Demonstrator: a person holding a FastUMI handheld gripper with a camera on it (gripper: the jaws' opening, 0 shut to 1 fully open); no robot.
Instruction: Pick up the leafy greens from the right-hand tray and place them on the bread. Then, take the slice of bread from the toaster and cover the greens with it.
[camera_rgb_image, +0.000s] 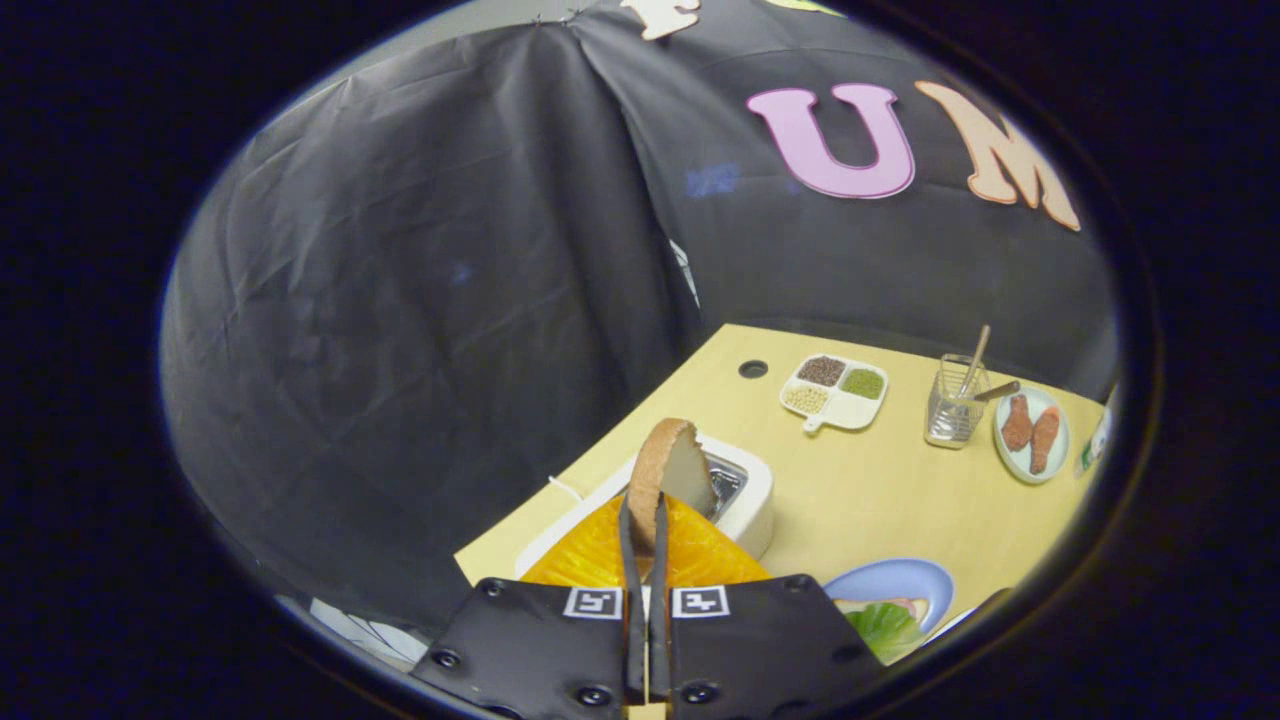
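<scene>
round brown-crusted slice of bread (668, 470) is clamped edge-on between the gripper (645, 520) fingers, both fingers (626, 545) pressing its lower edge, jaws nearly closed on it. slice stands upright, tilted slightly, held above the white toaster (745, 505), clear of the slot

toaster sits on the light wooden table (860, 500), metal slot visible just behind the slice. orange translucent ribbed piece (600, 555) lies directly under the fingers, in front of the toaster, can't tell what it is

to the right of the fingers, near the table edge: light blue plate (900, 580) carrying the leafy greens (882, 628) on top of a lower bread slice (885, 606), partly hidden behind the gripper body

beyond the toaster, well apart: white four-compartment tray (838, 395) with brown, green and pale grains, one compartment bare. right of it a clear wire-style holder (955, 405) with wooden-handled utensils standing in it, then a pale green plate (1032, 435) with two reddish-brown meat pieces, touching nothing else. small dark round hole (753, 369) in the tabletop left of the tray

nothing stands between the held slice and the blue plate
</scene>
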